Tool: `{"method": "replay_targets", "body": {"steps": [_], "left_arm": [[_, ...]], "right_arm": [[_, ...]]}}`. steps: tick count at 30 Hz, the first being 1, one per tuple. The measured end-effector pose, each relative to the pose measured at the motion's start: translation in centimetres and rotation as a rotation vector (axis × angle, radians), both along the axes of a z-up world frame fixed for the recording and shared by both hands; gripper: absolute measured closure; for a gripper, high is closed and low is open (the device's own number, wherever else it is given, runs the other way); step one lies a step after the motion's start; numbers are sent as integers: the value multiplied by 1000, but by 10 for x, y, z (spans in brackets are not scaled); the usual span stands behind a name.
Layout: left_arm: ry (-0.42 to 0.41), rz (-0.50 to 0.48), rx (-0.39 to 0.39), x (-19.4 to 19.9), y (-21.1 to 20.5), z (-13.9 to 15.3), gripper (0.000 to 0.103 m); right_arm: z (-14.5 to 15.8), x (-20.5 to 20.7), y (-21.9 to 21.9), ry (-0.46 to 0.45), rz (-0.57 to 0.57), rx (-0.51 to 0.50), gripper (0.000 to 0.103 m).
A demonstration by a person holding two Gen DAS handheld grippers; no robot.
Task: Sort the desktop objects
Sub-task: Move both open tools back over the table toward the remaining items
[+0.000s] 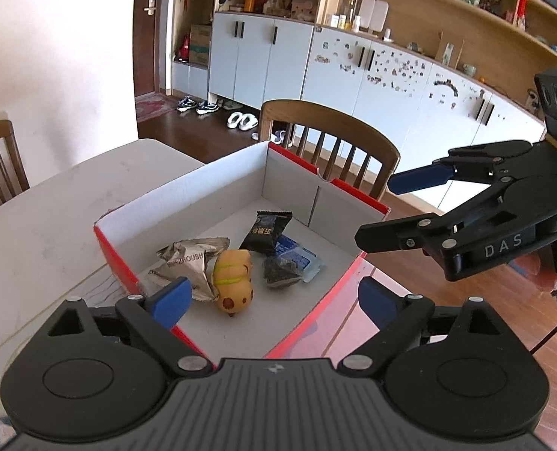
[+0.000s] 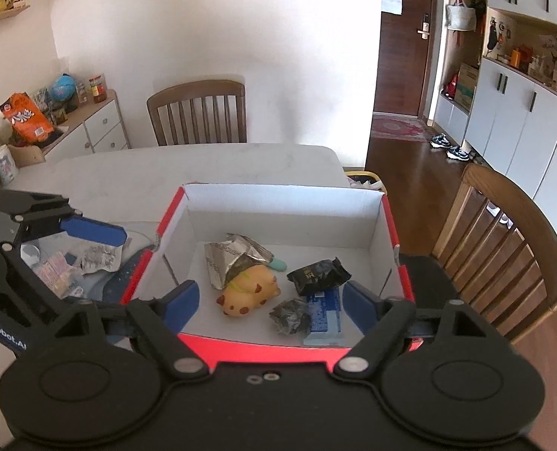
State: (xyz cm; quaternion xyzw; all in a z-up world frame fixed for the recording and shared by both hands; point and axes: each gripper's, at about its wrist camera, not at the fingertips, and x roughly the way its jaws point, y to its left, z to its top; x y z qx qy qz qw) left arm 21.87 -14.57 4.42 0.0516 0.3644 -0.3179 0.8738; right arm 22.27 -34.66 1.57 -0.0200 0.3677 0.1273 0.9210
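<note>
A red cardboard box (image 1: 222,180) (image 2: 282,199) with a white inside stands on the table. In it lie a yellow animal toy (image 1: 233,282) (image 2: 250,291), a silver wrapper (image 1: 188,263) (image 2: 227,257), a black snack packet (image 1: 267,231) (image 2: 317,276), a dark crumpled wrapper (image 1: 280,272) (image 2: 289,315) and a blue packet (image 1: 301,259) (image 2: 325,315). My left gripper (image 1: 274,298) is open and empty above the box's near edge. My right gripper (image 2: 270,300) is open and empty over the box's near wall; it also shows in the left wrist view (image 1: 376,210).
Left of the box, papers and small packets (image 2: 86,263) lie on the white table (image 2: 128,173). Wooden chairs (image 1: 331,143) (image 2: 199,112) (image 2: 503,248) stand around the table. A low cabinet with snacks (image 2: 53,120) stands at the far left.
</note>
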Motion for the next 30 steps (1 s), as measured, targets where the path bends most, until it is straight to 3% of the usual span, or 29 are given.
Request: {"method": "replay_targets", "body": {"steps": [7, 10, 30], "left_arm": [[-22, 42, -39, -23, 36, 3, 7], [-37, 75, -38, -31, 54, 4, 1], [-103, 260, -58, -66, 188, 0, 0]], "right_arm": [[-1, -9, 28, -10, -9, 12, 19], [-1, -13, 44, -18, -2, 17, 19], [-17, -35, 162, -41, 58, 14, 19]]}}
